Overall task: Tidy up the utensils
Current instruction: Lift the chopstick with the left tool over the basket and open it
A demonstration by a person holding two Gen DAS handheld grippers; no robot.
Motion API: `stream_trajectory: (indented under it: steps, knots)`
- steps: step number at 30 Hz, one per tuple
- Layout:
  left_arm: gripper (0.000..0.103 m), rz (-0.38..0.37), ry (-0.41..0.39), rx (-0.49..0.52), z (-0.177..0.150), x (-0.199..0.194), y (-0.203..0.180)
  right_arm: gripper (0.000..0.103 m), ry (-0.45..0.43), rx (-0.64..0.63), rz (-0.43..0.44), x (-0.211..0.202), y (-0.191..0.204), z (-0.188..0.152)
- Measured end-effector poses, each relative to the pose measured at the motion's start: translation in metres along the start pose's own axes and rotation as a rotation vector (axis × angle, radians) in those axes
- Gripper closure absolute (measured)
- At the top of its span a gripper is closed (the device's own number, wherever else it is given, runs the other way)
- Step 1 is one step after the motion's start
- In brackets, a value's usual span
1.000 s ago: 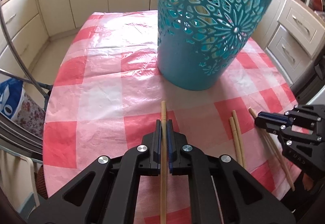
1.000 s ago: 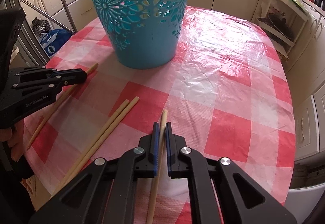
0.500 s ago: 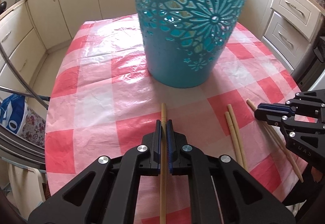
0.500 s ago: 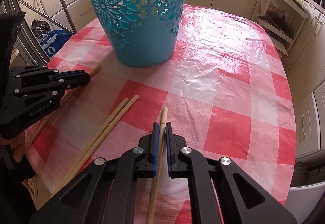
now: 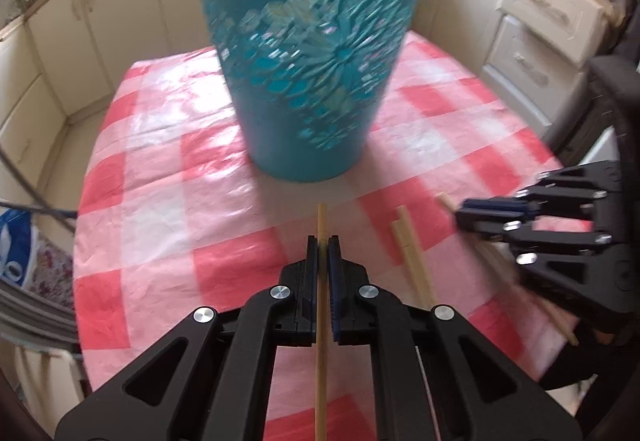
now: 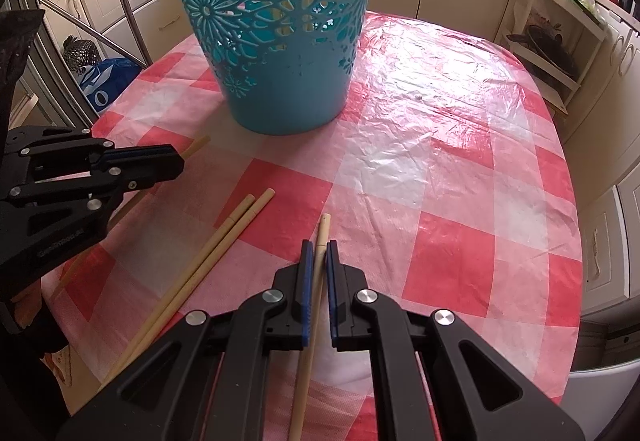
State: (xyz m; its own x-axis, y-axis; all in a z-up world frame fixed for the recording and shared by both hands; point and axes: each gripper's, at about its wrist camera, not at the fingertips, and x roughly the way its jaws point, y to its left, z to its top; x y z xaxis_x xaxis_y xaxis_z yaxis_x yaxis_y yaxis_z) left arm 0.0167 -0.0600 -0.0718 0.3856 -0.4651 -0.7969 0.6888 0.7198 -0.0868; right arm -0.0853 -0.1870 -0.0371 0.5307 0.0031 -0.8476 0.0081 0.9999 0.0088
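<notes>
A chopstick [image 5: 321, 305] is being pinched by the left gripper [image 5: 322, 245], another chopstick [image 6: 316, 281] by the right gripper [image 6: 319, 249]. Two loose chopsticks [image 6: 208, 253] are lying between them near the table's [image 6: 440, 145] front edge, the teal basket [image 6: 276, 21] beyond.

A teal basket [image 6: 276, 29] with cut-out flower patterns stands on a red, pink and white checked tablecloth [image 6: 440, 177]. Pale tan wooden chopsticks [image 6: 208, 261] lie there. Black grippers have blue pads [image 6: 306, 289]. The cabinets [image 5: 548, 21] look cream, though blurred.
</notes>
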Motion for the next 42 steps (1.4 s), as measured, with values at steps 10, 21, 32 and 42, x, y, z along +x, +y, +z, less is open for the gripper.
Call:
stream_trajectory:
  steps: [10,21,32,42]
  knots:
    - [0.098,-0.366,-0.304,-0.066,0.040,-0.081,0.008,0.096,-0.009,0.018,0.025,0.002,-0.003,0.003]
    - [0.098,-0.195,-0.747,-0.260,0.136,-0.139,0.030,0.096,-0.020,0.031,0.055,0.003,-0.010,0.003]
    - [0.098,0.071,-0.843,-0.353,0.167,-0.107,0.041,0.096,-0.026,0.033,0.068,0.002,-0.011,0.000]
    - [0.098,0.096,-0.725,-0.327,0.141,-0.095,0.047,0.096,-0.021,0.026,0.078,0.002,-0.012,-0.001]
